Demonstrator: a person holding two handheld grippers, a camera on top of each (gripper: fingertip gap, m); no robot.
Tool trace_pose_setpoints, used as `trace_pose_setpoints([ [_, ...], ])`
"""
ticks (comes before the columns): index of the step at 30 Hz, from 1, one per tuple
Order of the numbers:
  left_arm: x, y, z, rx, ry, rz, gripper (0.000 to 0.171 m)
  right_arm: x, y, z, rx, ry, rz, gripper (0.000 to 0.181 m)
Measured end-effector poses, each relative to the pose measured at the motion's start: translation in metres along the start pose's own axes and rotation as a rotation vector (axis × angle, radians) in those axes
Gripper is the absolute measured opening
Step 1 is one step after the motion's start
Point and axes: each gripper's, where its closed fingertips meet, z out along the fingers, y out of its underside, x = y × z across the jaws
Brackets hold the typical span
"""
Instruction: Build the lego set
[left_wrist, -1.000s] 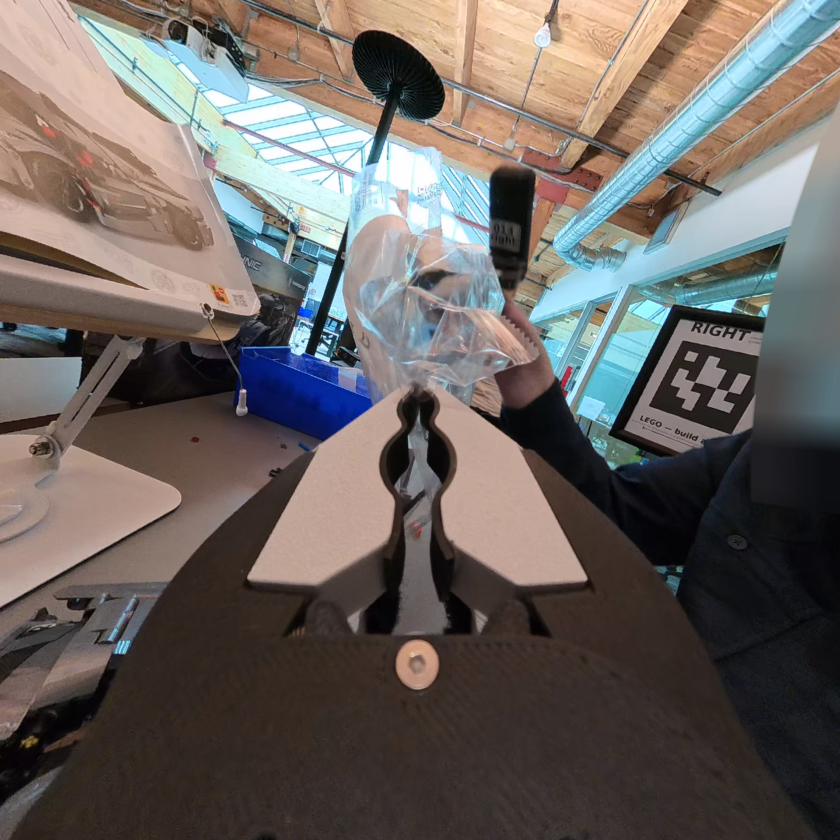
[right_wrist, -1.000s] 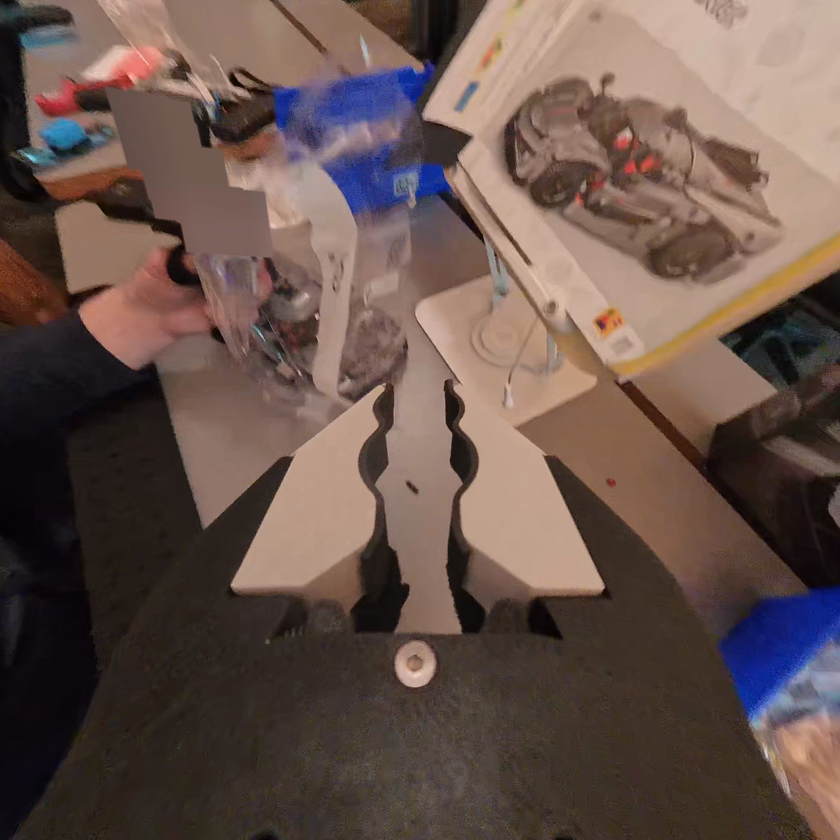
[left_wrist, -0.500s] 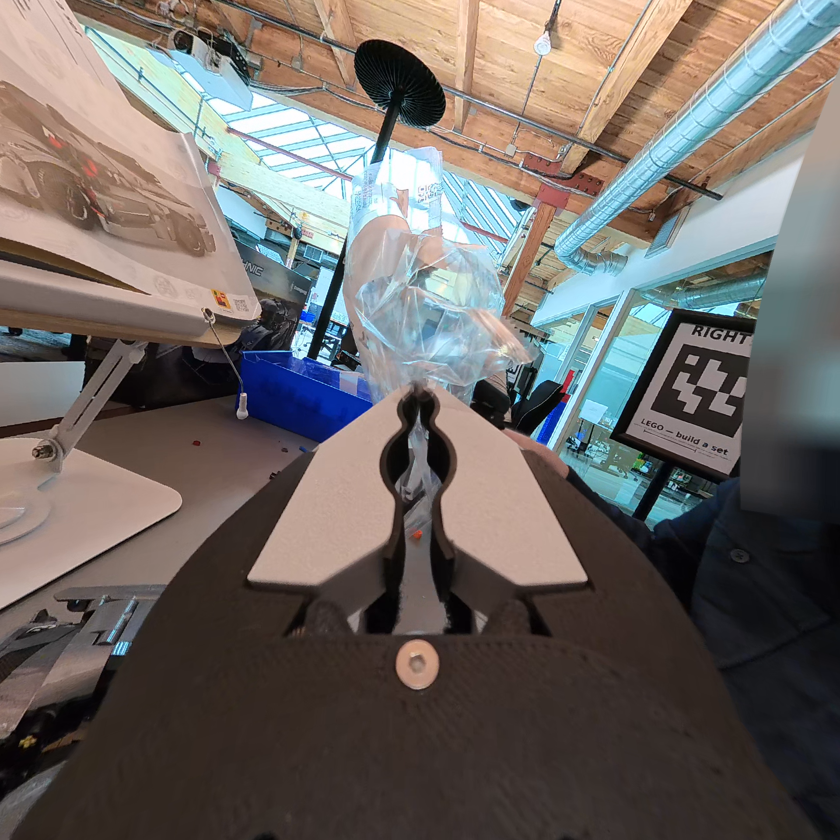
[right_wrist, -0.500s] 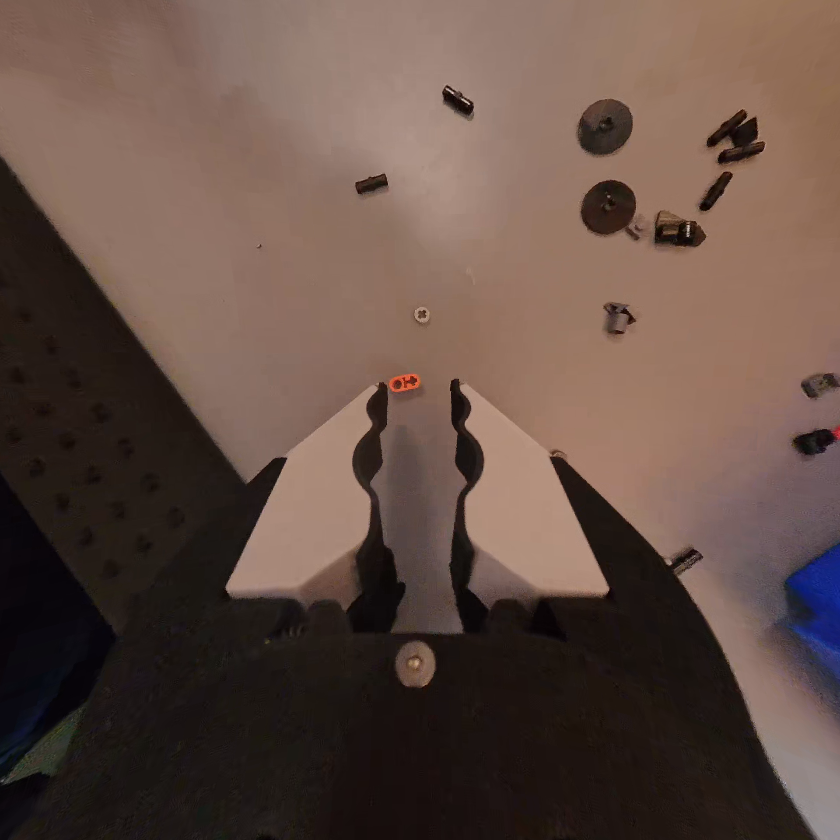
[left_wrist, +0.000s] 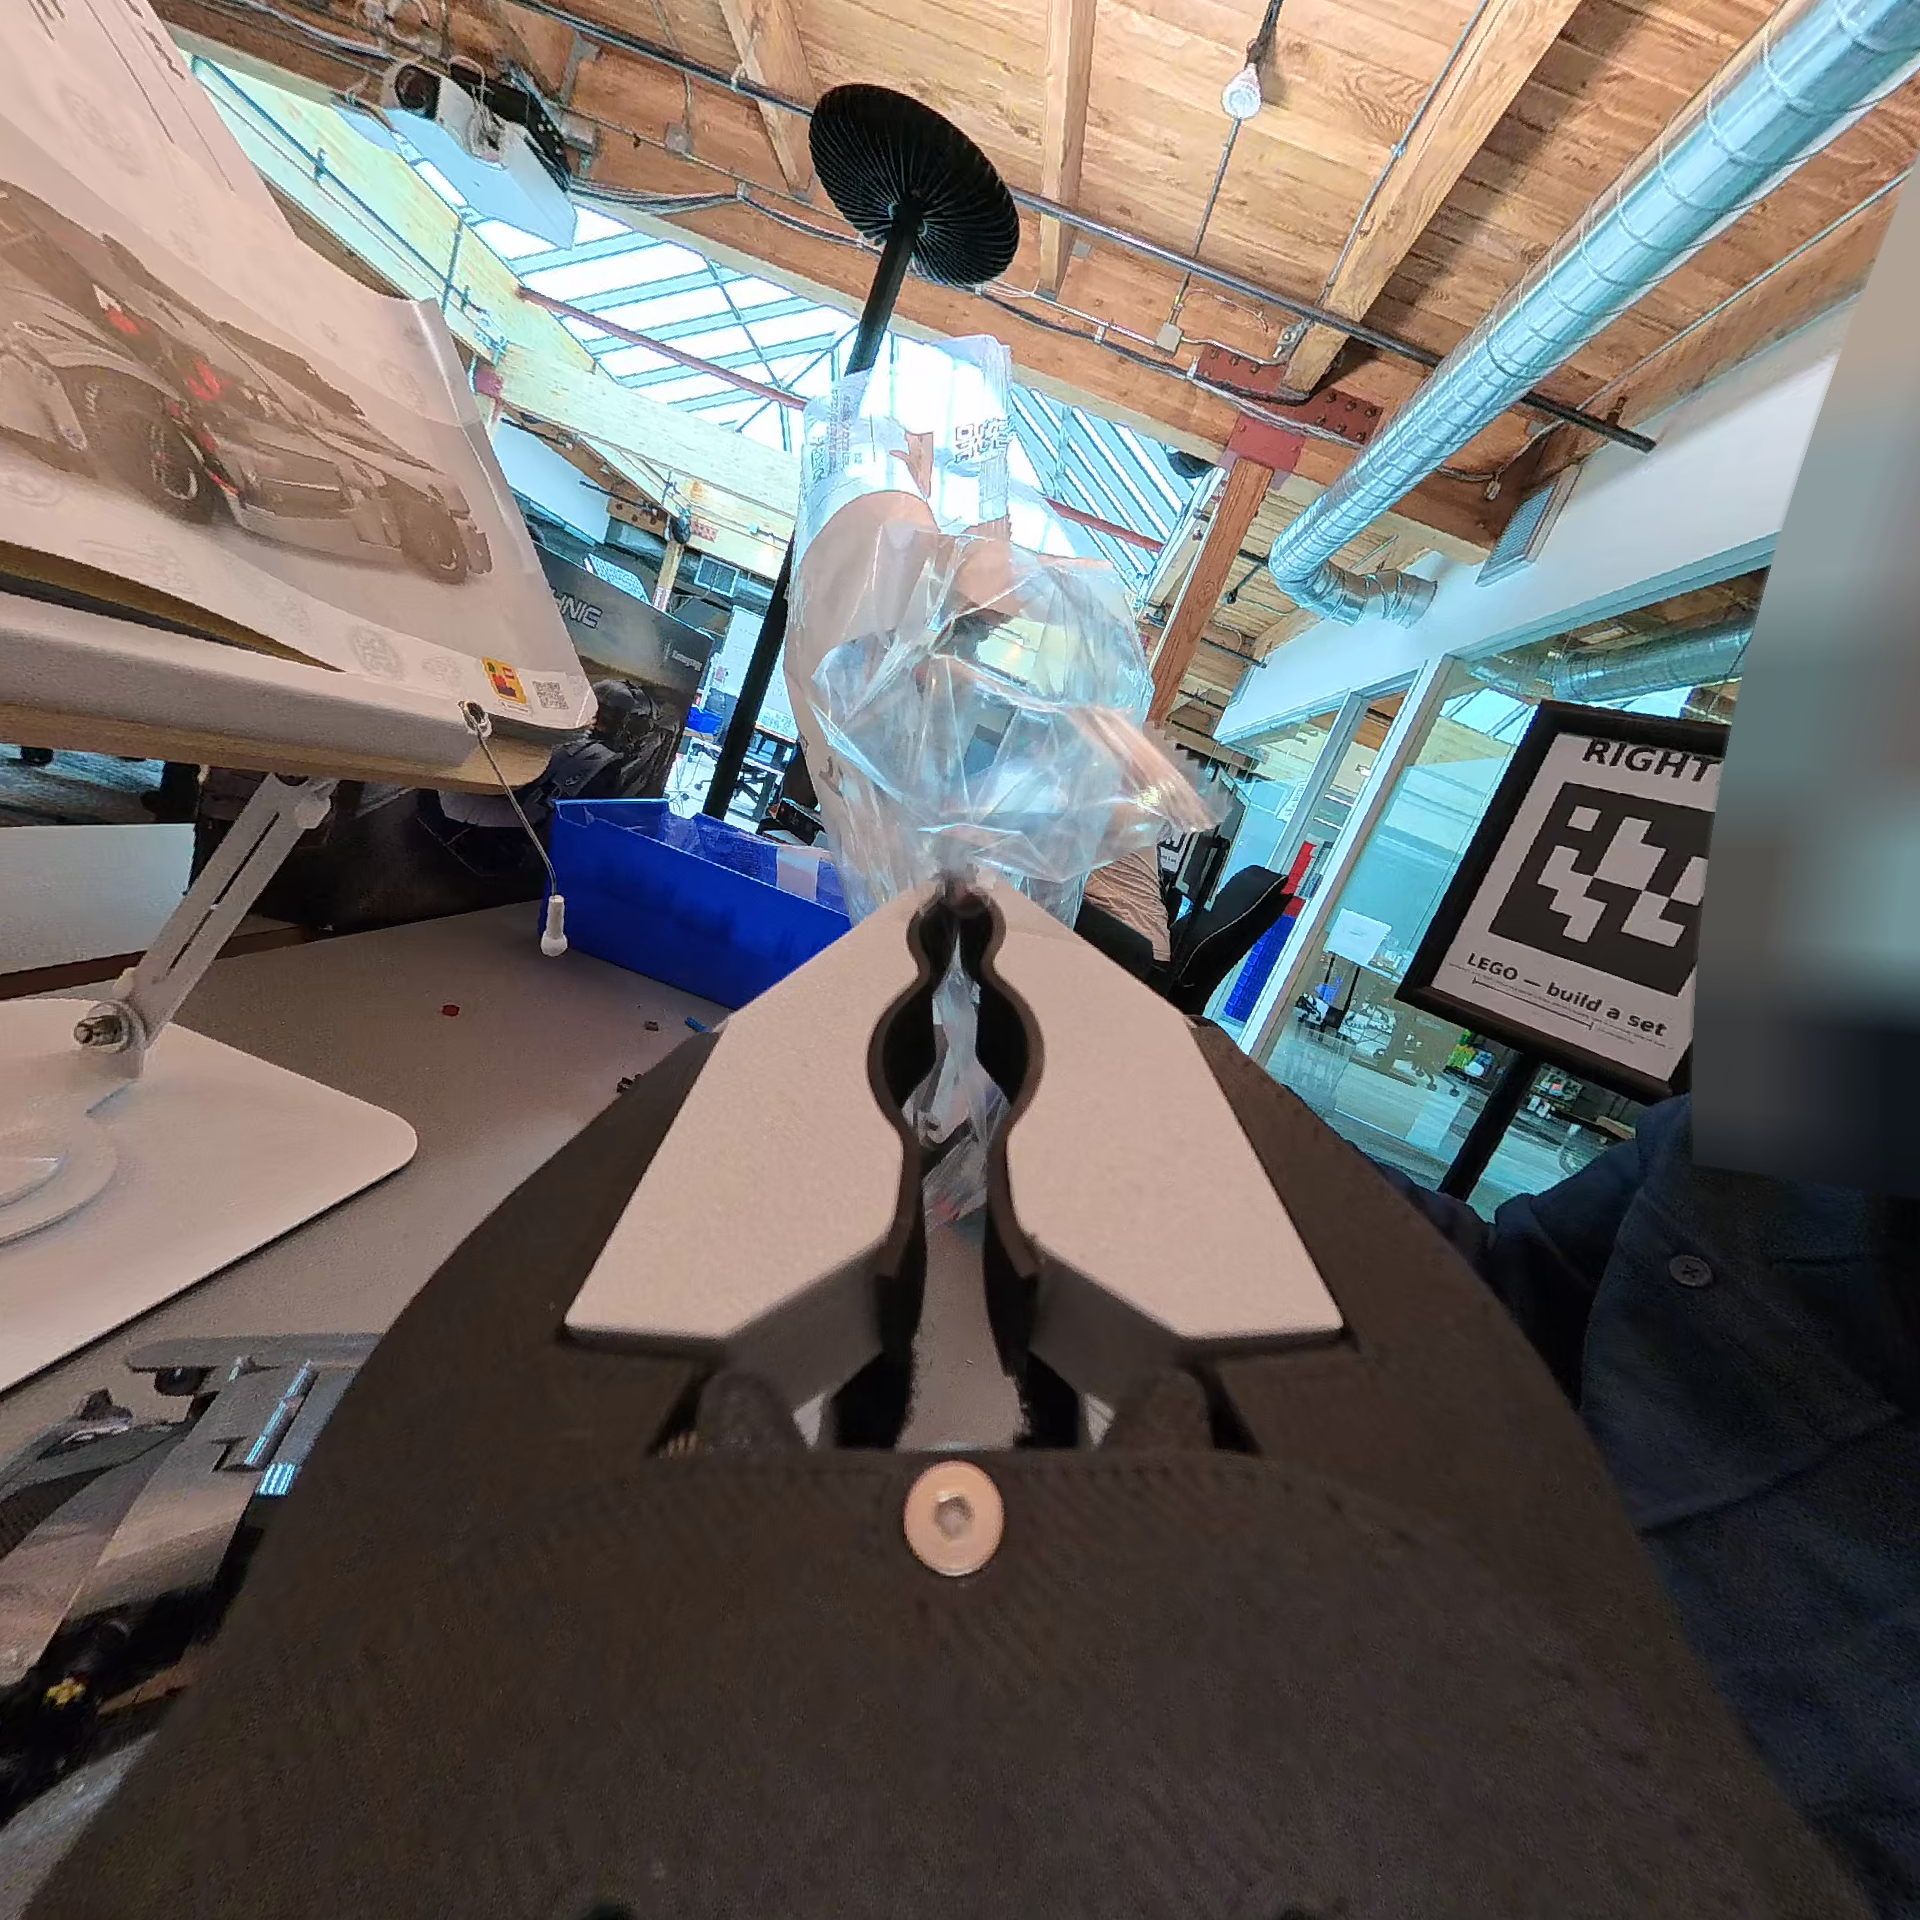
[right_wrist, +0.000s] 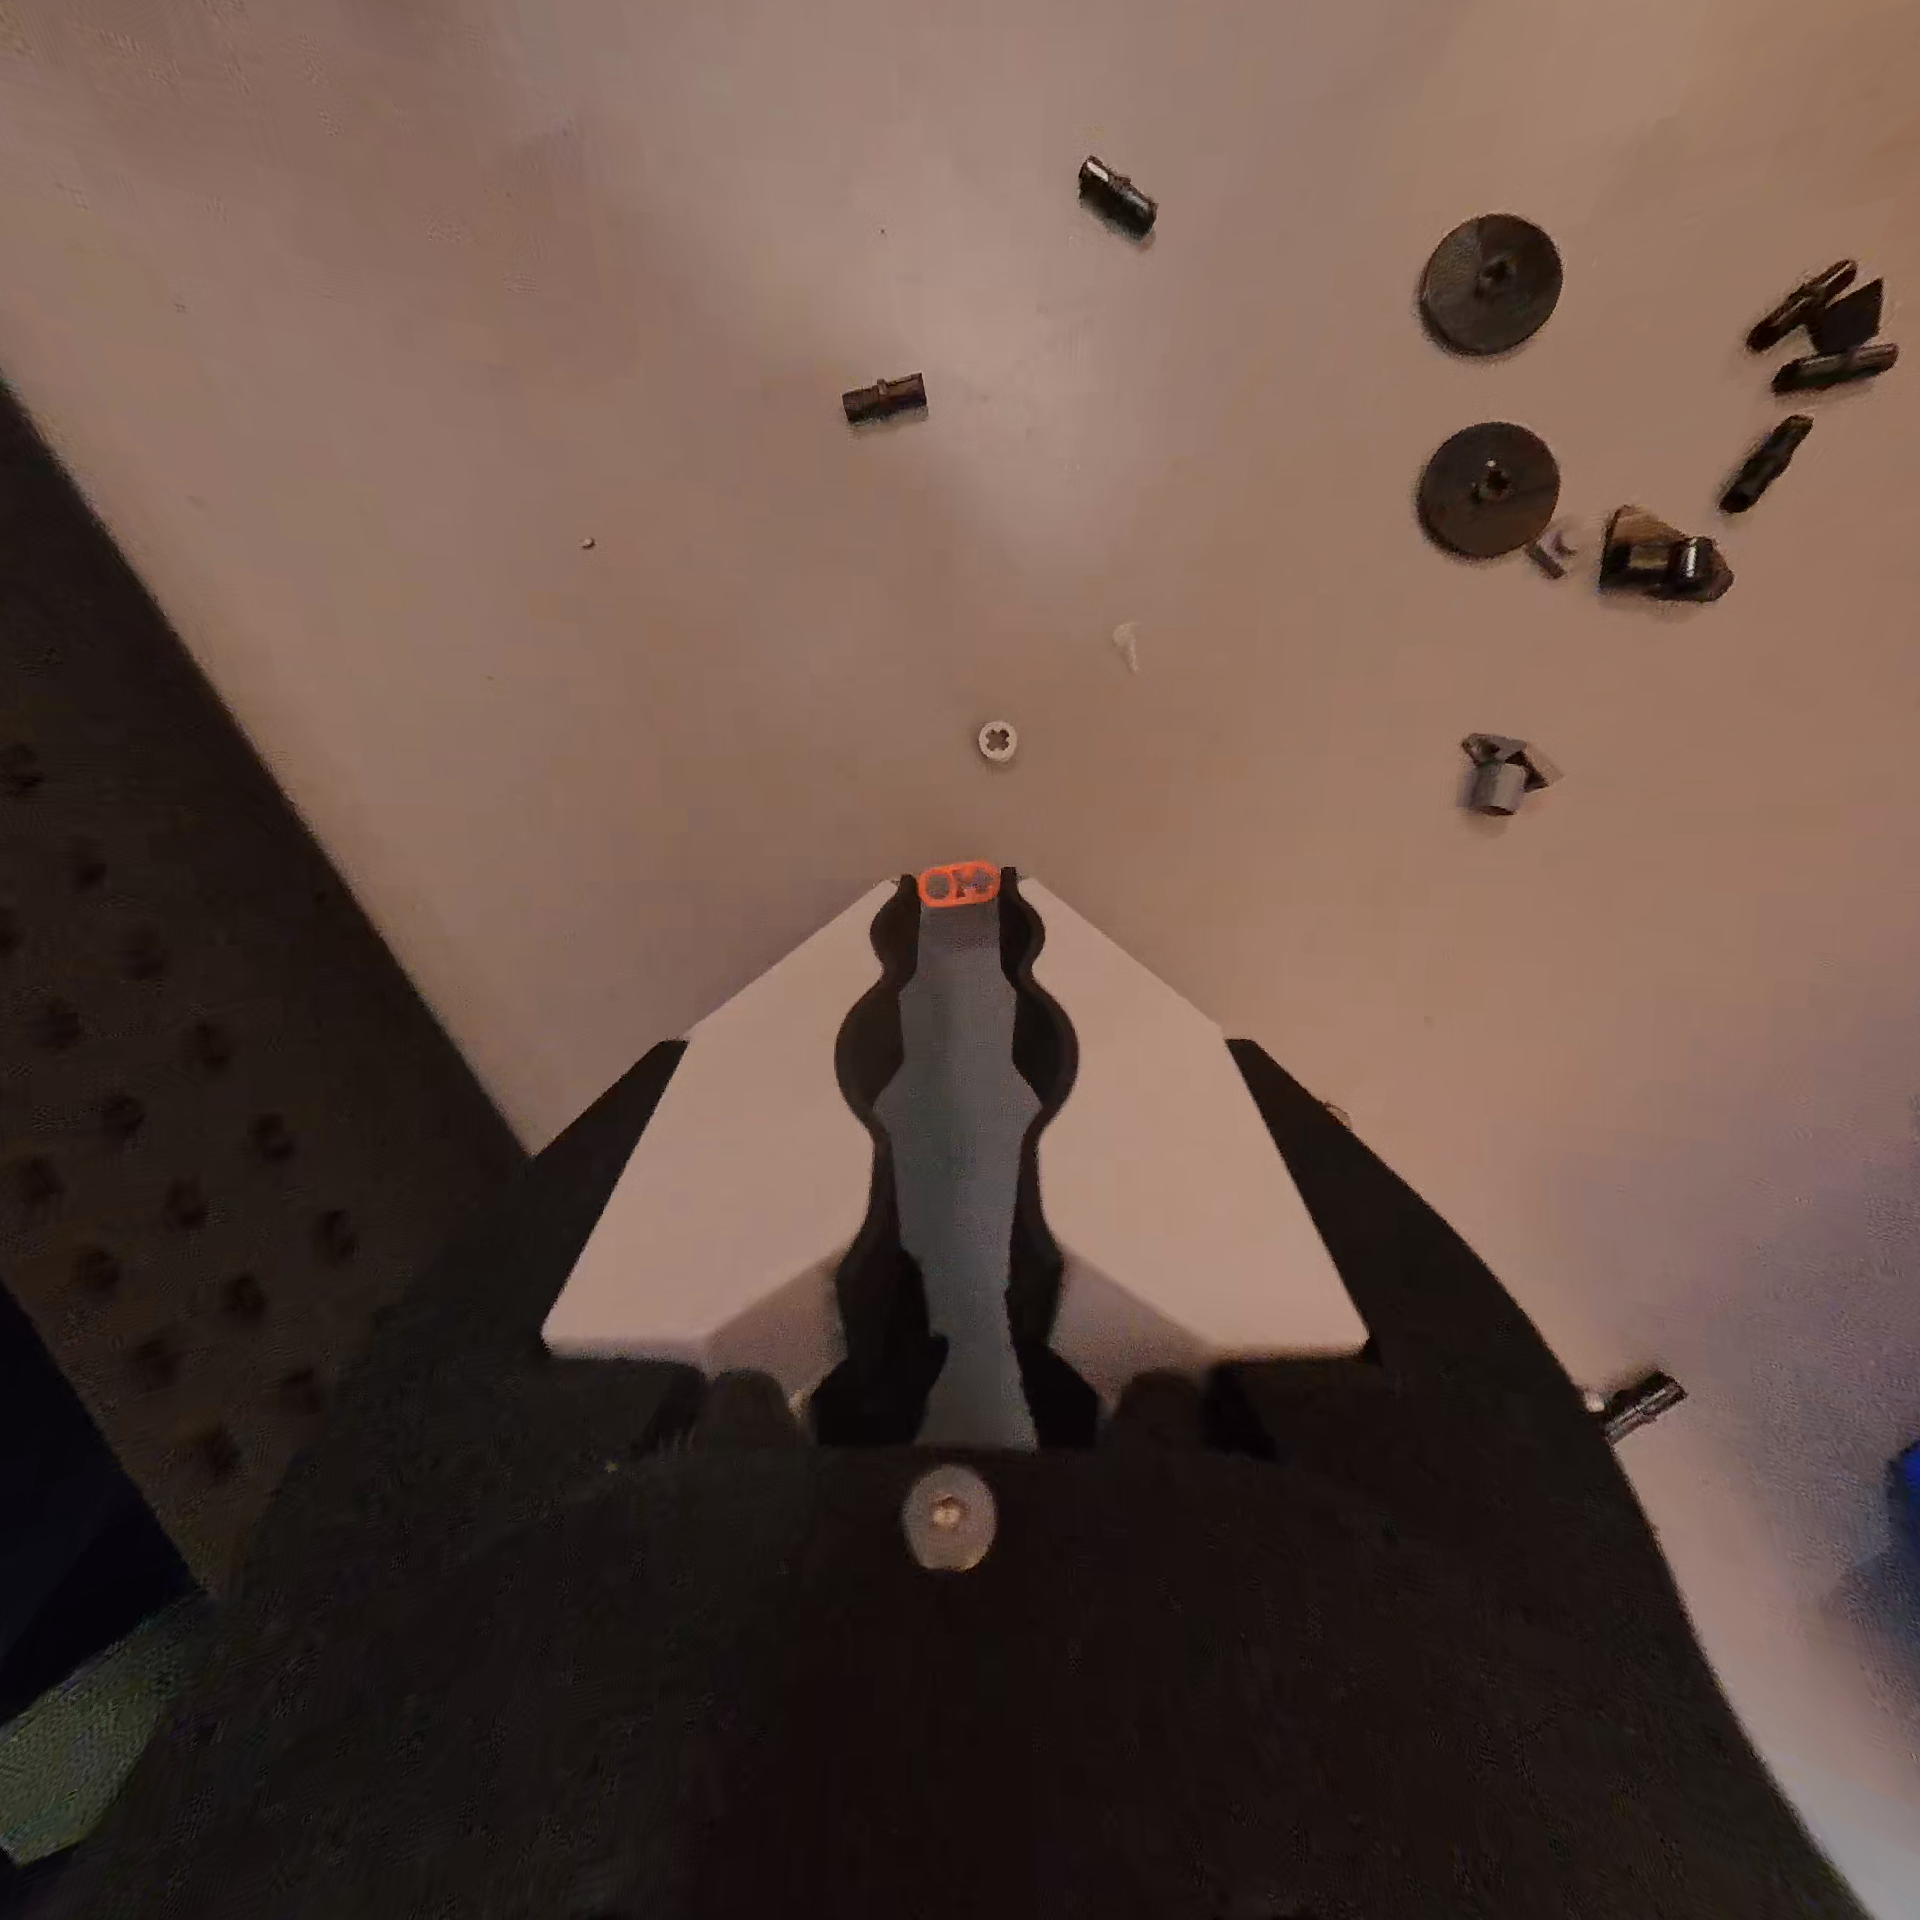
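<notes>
Right wrist view, tool (right_wrist: 958, 885) gripping orange piece (right_wrist: 958, 886)

Left wrist view bright from daylit skylights (left_wrist: 665, 332), edges fisheye-bent; right wrist view dim, warm, softly blurred.

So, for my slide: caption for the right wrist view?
Right gripper closing around an orange Lego piece on the table.

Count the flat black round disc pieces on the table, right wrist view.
2. Both flat black round disc pieces lie on the table's upper right: one farther, one nearer, close to a black wedge piece. The gripper body may hide others.
</notes>
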Motion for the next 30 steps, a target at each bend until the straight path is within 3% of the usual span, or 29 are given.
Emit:
trace_pose_setpoints([
  [4,0.0,0.003,0.002,-0.008,0.004,-0.004,0.0,-0.001,-0.049,-0.041,0.187,-0.015,-0.038,0.013],
  [10,-0.001,0.009,0.006,-0.03,0.019,-0.016,0.0,-0.009,-0.174,-0.141,0.539,0.009,-0.208,0.013],
  [13,0.001,0.012,0.008,-0.042,0.034,-0.014,0.0,-0.01,-0.215,-0.149,0.537,0.03,-0.288,0.012],
  [16,0.002,0.014,0.009,-0.05,0.041,-0.014,0.0,-0.021,-0.242,-0.137,0.526,-0.062,-0.315,0.012],
  [18,0.002,0.014,0.009,-0.054,0.043,-0.015,0.0,-0.029,-0.248,-0.121,0.474,-0.121,-0.323,0.013],
  [20,0.002,0.015,0.01,-0.054,0.046,-0.017,0.0,-0.027,-0.254,-0.112,0.46,-0.104,-0.309,0.028],
  [21,0.002,0.015,0.01,-0.055,0.046,-0.017,0.0,-0.025,-0.257,-0.113,0.473,-0.09,-0.304,0.035],
  [25,0.003,0.013,0.009,-0.05,0.047,-0.017,0.0,-0.015,-0.25,-0.138,0.549,-0.026,-0.279,0.032],
  [28,0.002,0.011,0.008,-0.044,0.04,-0.013,0.0,0.02,-0.222,-0.155,0.554,0.132,-0.183,0.029],
  [30,0.002,0.009,0.007,-0.035,0.037,-0.014,0.0,0.051,-0.191,-0.147,0.491,0.202,-0.108,0.025],
])
